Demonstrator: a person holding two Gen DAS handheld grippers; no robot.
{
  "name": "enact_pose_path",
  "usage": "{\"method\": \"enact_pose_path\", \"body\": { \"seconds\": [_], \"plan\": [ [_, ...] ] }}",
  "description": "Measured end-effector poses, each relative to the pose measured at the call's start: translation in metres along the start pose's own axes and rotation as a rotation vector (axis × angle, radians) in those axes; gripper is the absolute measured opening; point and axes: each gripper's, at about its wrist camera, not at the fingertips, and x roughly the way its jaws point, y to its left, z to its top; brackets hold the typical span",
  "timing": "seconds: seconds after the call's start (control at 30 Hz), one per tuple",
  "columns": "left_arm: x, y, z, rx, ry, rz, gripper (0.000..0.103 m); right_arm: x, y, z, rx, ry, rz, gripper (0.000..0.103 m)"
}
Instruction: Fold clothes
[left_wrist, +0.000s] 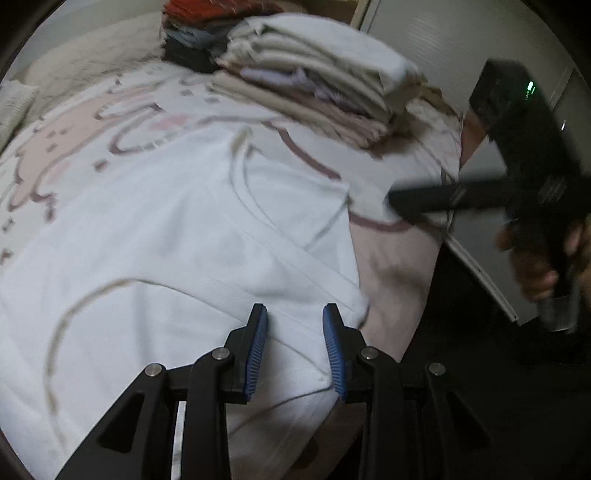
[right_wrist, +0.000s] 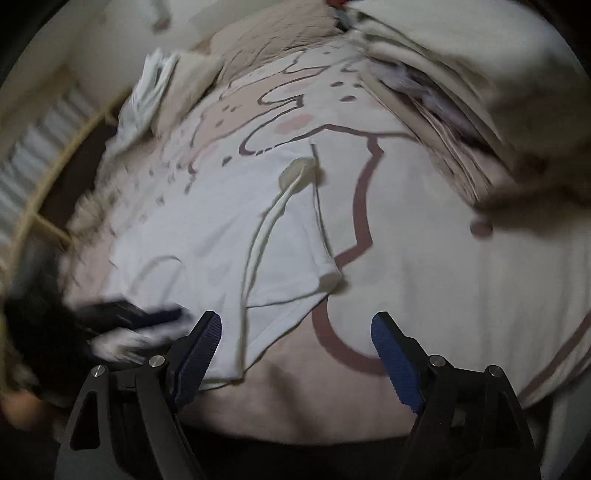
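White T-shirt (left_wrist: 177, 236) lies spread on a patterned bedsheet (left_wrist: 92, 122), partway through folding, just beyond both sets of fingers. The left gripper (left_wrist: 295, 347) hangs narrowly parted and the right gripper (right_wrist: 295, 354) spread wide, neither pinching anything. Next, probably, each must close on a shirt edge.

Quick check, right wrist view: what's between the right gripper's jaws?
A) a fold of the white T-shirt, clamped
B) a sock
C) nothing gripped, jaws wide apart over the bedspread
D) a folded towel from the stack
C: the right gripper has its jaws standing wide apart, with only the patterned bedspread showing in the gap; the white T-shirt lies just past its left jaw, and the pads press on nothing.
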Motion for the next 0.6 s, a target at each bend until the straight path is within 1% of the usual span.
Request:
{"method": "enact_pose_path", "body": {
  "seconds": [0.03, 0.07, 0.1, 0.13, 0.17, 0.2, 0.27, 0.33, 0.37, 0.43, 0.47, 0.53, 0.6],
  "plan": [
    [0.004, -0.001, -0.002, -0.001, -0.003, 0.007, 0.032, -0.001, -0.008, -0.001, 0.053, 0.003, 0.05, 0.083],
    [0.004, 0.001, -0.003, -0.019, -0.01, -0.007, 0.036, 0.0, -0.016, -0.005, 0.111, 0.017, 0.102, 0.08],
    [0.004, 0.003, -0.003, -0.038, -0.018, -0.021, 0.038, 0.003, -0.021, -0.01, 0.163, 0.036, 0.145, 0.072],
    [0.002, 0.006, -0.003, -0.068, -0.025, -0.04, 0.038, 0.007, -0.025, -0.014, 0.212, 0.052, 0.184, 0.068],
    [-0.001, 0.008, -0.003, -0.094, -0.033, -0.057, 0.038, 0.011, -0.028, -0.018, 0.252, 0.065, 0.217, 0.062],
    [-0.004, 0.011, -0.004, -0.119, -0.04, -0.075, 0.038, 0.013, -0.031, -0.022, 0.278, 0.072, 0.243, 0.059],
    [-0.014, 0.011, -0.005, -0.127, -0.064, -0.085, 0.038, 0.019, -0.032, -0.03, 0.325, 0.087, 0.297, 0.057],
    [-0.023, 0.011, -0.007, -0.135, -0.087, -0.094, 0.038, 0.025, -0.032, -0.032, 0.364, 0.102, 0.348, 0.057],
    [-0.029, 0.009, -0.008, -0.122, -0.099, -0.107, 0.038, 0.03, -0.032, -0.035, 0.389, 0.117, 0.376, 0.057],
    [-0.034, -0.001, -0.011, -0.073, -0.106, -0.1, 0.038, 0.043, -0.029, -0.04, 0.434, 0.145, 0.417, 0.056],
    [-0.034, -0.007, -0.012, -0.035, -0.102, -0.08, 0.038, 0.046, -0.027, -0.04, 0.441, 0.151, 0.415, 0.053],
    [-0.029, -0.02, -0.015, 0.031, -0.09, -0.04, 0.04, 0.051, -0.021, -0.039, 0.435, 0.166, 0.403, 0.053],
    [-0.022, -0.031, -0.02, 0.09, -0.093, 0.018, 0.051, 0.051, -0.02, -0.036, 0.427, 0.185, 0.41, 0.053]
  ]
}}
